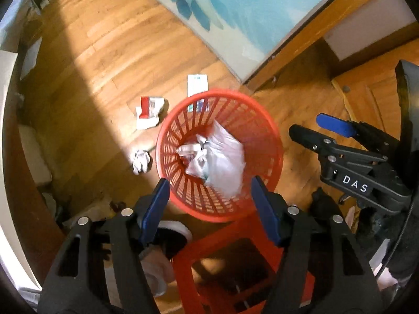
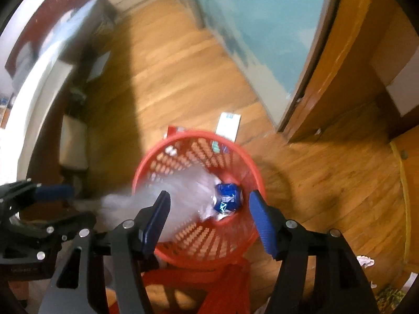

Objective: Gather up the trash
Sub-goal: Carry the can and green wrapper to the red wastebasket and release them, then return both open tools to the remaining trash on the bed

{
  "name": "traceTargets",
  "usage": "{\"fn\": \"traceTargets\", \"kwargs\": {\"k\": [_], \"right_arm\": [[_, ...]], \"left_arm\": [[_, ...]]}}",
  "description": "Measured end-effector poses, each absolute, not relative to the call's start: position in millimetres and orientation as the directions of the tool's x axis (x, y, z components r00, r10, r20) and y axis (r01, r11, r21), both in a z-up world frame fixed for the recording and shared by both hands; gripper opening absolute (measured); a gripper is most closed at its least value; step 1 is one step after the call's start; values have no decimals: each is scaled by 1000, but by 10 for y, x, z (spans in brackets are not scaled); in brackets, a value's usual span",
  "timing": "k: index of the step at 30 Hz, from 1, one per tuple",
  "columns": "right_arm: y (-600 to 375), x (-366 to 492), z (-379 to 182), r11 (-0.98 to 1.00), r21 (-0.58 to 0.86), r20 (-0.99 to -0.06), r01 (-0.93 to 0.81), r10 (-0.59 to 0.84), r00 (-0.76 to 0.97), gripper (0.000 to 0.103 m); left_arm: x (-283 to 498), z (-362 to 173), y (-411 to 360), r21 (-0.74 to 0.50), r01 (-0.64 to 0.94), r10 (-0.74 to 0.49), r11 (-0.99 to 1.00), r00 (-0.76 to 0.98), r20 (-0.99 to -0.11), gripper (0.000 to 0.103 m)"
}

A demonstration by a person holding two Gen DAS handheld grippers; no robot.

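Note:
A red slatted basket (image 1: 183,191) stands on a red stool (image 1: 183,269), with a white plastic bag (image 1: 225,162) inside it. My left gripper (image 1: 210,204) hangs open over the basket's near rim, its blue pads touching nothing. My right gripper (image 1: 305,125) is open beside the basket on the right. In the right wrist view, the right gripper (image 2: 209,209) is open above the basket (image 2: 209,243), where a blurred white bag (image 2: 183,191) and a blue packet (image 2: 227,197) lie. The left gripper (image 2: 81,204) shows at the left edge.
On the wooden floor beyond the basket lie a red and white packet (image 1: 149,111), a crumpled white paper (image 1: 141,161) and a white and blue box (image 1: 197,85). Another crumpled paper (image 2: 365,261) lies at the right. A blue-patterned panel (image 1: 248,5) leans behind.

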State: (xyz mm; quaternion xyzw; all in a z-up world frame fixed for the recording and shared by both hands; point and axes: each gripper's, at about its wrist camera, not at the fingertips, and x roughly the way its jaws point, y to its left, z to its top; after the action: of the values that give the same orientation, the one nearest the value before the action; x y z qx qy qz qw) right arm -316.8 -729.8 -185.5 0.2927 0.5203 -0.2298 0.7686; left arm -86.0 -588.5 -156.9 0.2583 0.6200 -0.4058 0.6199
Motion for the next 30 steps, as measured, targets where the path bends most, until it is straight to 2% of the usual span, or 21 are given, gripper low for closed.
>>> {"fn": "traceTargets", "kwargs": {"k": [8,10,13,17,20,24,30], "right_arm": [[-7099,-2905,-1174,771,220,-859,597,-136,493,63],[-6973,-2775,-949,798,219,-832,561,-148,535,63],[-6716,-2551,-649,836,222,-791,502,-147,594,63],[-6030,-2053,-171,902,252,-725,350,-64,686,63],[-5524,-1762,89,933,261,-689,247,0,725,64],[-4734,-1407,334,954,281,-651,102,111,751,64],[-3548,-1100,533,938,339,-614,-70,277,740,65]], "left_arm": [[-618,-872,-5566,-120,792,-355,598,128,-926,65],[-509,-615,-5374,-104,769,-401,631,209,-892,65],[-277,-176,-4869,-159,698,-485,698,297,-822,65],[-108,301,-4151,-140,616,-503,775,466,-728,65],[17,545,-3545,-127,522,-467,844,596,-653,65],[189,674,-2542,-149,338,-360,929,739,-569,65],[533,178,-1210,-223,58,-184,973,778,-601,65]]}}
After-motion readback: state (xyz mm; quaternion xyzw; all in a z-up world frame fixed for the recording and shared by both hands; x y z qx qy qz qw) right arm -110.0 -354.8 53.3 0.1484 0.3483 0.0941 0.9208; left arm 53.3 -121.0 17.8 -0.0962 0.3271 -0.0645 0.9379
